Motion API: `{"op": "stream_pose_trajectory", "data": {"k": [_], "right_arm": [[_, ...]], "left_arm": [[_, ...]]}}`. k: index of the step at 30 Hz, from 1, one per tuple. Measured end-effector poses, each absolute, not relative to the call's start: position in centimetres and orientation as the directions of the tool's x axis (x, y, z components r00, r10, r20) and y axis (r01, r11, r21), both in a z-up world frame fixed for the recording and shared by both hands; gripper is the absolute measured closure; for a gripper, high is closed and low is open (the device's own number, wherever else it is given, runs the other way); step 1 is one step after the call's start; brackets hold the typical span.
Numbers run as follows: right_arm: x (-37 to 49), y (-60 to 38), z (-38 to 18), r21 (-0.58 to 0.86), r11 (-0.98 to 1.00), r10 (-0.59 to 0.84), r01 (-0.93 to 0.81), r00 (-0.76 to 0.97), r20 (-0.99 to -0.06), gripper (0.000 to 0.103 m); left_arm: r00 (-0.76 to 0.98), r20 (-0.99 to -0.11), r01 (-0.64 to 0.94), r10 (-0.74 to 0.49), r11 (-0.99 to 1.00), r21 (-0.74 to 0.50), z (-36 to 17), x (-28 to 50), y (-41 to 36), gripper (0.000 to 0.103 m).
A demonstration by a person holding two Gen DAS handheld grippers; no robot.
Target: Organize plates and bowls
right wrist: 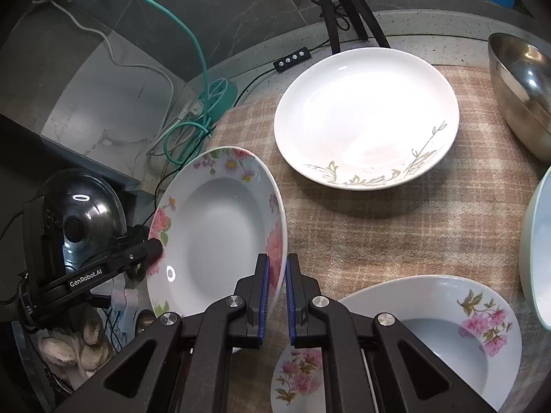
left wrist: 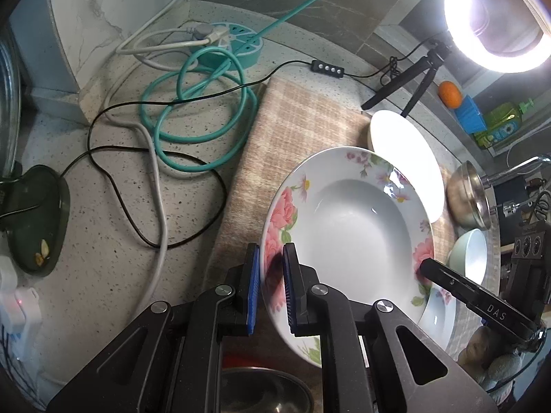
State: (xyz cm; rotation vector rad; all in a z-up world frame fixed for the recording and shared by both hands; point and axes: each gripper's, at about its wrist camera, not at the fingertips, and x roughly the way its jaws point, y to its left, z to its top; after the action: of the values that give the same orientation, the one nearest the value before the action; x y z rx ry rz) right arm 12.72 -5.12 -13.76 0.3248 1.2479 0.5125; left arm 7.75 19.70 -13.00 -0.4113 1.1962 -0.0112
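Now both claws pinch one rose-patterned plate [left wrist: 347, 227] by opposite rims: the left claw [left wrist: 270, 285] and the right claw [right wrist: 275, 296] are each closed on it, holding it tilted above the checked cloth [right wrist: 378, 234] on the desk, near the white plate [right wrist: 365, 117].

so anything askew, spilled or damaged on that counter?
Nothing spilled or broken. The rose-rimmed plate is tilted off the checked cloth, pinched at opposite rims by the left gripper and right gripper. Teal cable and black cable sprawl loosely beside the cloth.
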Motion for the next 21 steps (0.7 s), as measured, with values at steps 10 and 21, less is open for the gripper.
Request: {"op": "stream_pose_trajectory", "data": {"k": [10, 21], "right_arm": [[10.3, -9.3, -12.2, 0.514, 0.838, 0.545, -0.181, 0.254, -0.799, 0.095], [6.5, -15.1, -12.1, 0.506, 0.853, 0.522, -0.131, 0.277, -0.807, 0.095]], "left_arm": [[0.389, -0.888, -0.166, -0.245, 0.929, -0.329, -11.5, 6.0, 16.2, 0.092], [0.354, -0.887, -0.127, -0.295, 0.925, -0.358, -12.1, 3.4, 10.8, 0.092]]}}
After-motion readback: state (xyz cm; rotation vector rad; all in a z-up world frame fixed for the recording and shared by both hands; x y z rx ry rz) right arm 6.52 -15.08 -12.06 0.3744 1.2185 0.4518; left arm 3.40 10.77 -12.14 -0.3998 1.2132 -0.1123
